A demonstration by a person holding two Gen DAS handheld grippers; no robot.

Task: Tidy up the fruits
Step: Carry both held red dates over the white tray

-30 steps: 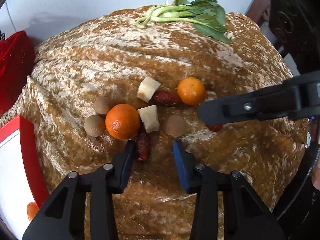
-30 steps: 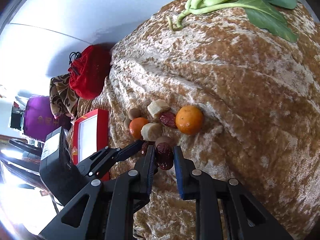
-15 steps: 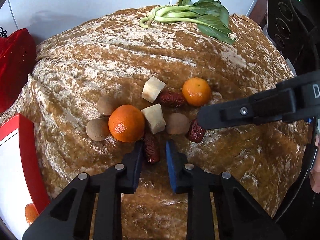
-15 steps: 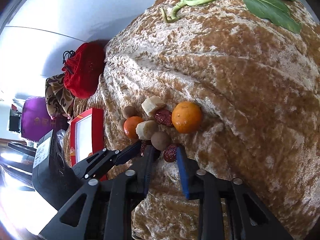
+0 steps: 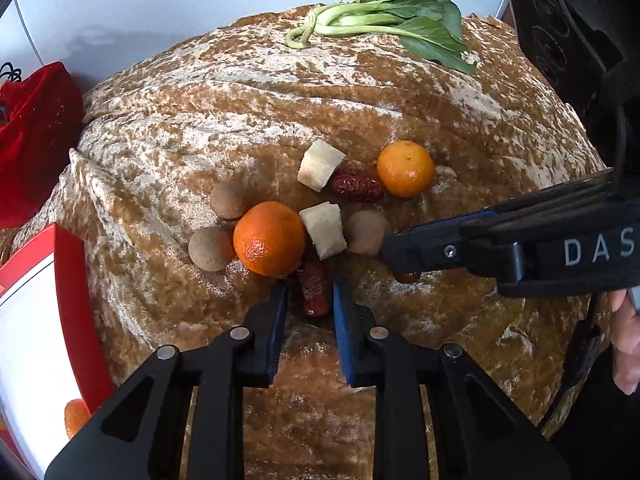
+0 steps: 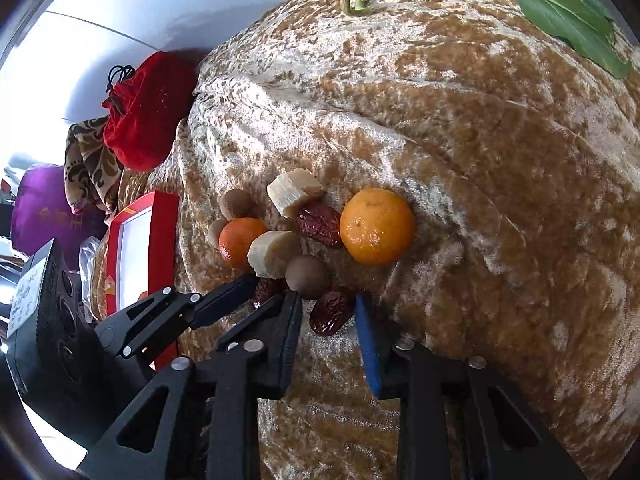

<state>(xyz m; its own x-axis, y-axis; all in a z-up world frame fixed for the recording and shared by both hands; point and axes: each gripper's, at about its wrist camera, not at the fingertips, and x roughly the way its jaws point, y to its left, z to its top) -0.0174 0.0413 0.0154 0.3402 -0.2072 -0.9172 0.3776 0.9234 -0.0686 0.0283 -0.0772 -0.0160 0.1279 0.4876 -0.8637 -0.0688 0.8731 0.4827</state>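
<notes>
Fruit lies clustered on the brown velvet cloth: a big tangerine, a smaller tangerine, three longans, two pale chunks and a red date. My left gripper points down, shut on another red date lying just below the big tangerine. My right gripper comes in from the right, its jaws closing on a third red date that rests on the cloth beside a longan. The pads are right against that date.
A bok choy lies at the cloth's far edge. A red-rimmed box stands at the left with a tangerine inside it, and a red pouch sits behind it. A hand holds the right gripper.
My left jaws narrowed around the date below the big tangerine. My right gripper came down with its date, set it on the cloth by the longan, widened briefly and narrowed again.
</notes>
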